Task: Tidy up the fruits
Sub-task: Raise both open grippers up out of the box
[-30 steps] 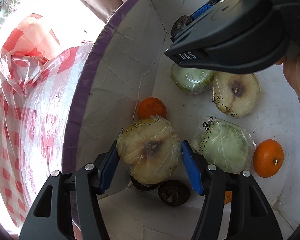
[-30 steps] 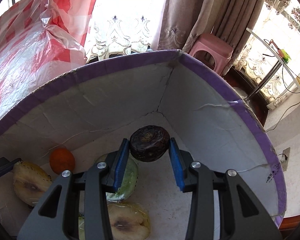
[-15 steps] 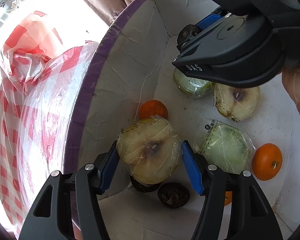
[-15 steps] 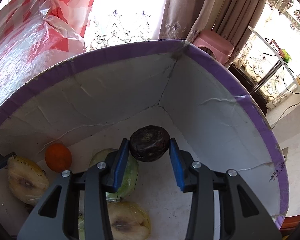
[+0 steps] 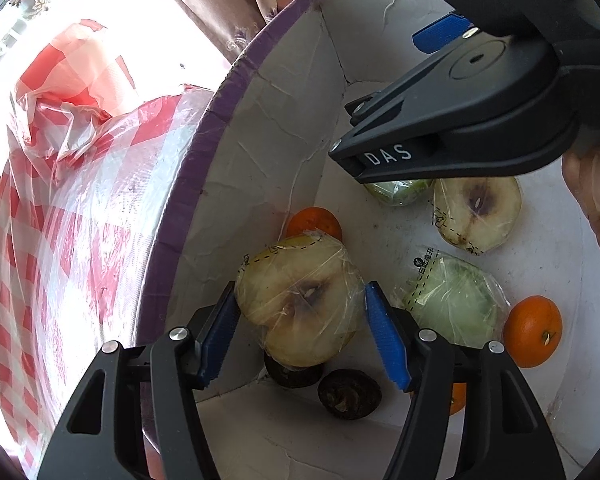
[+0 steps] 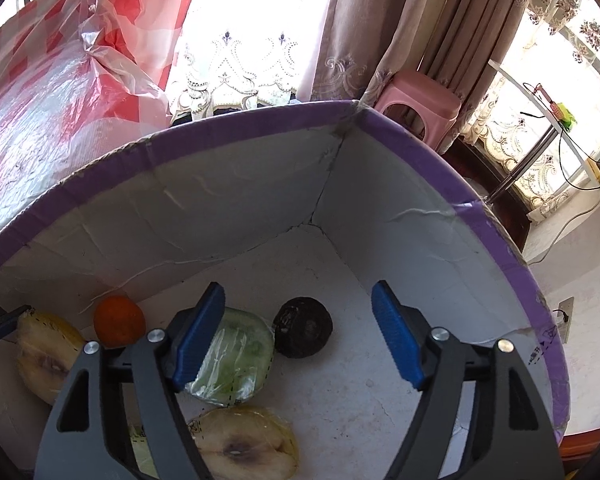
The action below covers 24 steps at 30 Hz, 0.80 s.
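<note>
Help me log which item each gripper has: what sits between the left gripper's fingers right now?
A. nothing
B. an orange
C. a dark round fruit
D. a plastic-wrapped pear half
D: in the left wrist view the wrapped pear half sits between the opening fingers of the left gripper, above the box floor.

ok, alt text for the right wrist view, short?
Right tongs opening over a white box with a purple rim; a dark round fruit lies loose on the box floor between the blue pads. To its left lie a wrapped green fruit, an orange and two wrapped pear halves.
</note>
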### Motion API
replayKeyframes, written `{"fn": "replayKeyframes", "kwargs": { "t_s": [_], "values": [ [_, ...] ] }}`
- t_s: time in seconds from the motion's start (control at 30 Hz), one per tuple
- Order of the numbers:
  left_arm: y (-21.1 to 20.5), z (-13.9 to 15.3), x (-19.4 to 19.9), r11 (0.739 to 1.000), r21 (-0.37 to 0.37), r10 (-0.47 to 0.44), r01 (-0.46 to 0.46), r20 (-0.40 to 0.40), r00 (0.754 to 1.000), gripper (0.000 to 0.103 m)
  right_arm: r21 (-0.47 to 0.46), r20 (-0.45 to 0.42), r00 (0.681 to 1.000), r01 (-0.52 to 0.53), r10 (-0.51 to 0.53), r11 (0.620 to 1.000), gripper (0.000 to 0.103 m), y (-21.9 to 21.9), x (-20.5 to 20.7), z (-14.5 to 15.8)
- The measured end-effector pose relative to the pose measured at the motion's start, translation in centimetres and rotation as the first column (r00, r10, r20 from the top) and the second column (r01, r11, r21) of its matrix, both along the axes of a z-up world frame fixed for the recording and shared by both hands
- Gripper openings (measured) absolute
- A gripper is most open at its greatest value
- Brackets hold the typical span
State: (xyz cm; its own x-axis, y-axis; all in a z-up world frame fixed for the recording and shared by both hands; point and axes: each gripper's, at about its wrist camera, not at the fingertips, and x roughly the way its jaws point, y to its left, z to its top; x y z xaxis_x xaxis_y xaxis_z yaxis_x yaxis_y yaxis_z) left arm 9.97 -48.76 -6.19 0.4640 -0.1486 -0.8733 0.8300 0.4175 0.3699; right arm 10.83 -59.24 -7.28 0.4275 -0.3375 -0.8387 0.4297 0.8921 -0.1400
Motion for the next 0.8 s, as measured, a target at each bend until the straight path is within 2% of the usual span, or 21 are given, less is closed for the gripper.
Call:
{"fn": "replayKeyframes", "kwargs": {
  "t_s": [0.1,0.17,0.23,0.57,0.8],
  "values": [
    [0.3,0.7,-0.2,1.000,-0.023,0.003,-0.003,0.025,1.000,0.076,0.002,0.019,1.000,0.003,-0.003,1.000,0.081,-0.1,-0.3,0.4],
    [0.5,1.0,-0.3,1.000,-0.031,-0.003,0.004,0.034,0.999,0.078,-0.001,0.039,0.999,0.010,-0.010,1.000,0.083,-0.3,-0.5,0.9],
    [0.6,1.2,-0.4,0.999,-0.035,-0.005,0.006,0.039,0.999,0.078,-0.004,0.059,0.998,0.019,-0.019,1.000,0.086,-0.4,-0.8,1.3],
    [0.7,1.7,-0.6,0.998,-0.063,-0.012,0.015,0.053,0.999,0.084,-0.004,0.161,0.985,0.062,-0.061,0.998,0.086,-1.2,-2.7,4.1],
    [1.5,3.1,-1.3,0.992,-0.122,0.003,0.007,0.081,0.997,0.084,-0.006,0.225,0.972,0.071,-0.068,0.997,0.086,-0.7,-4.2,6.8]
  ]
}}
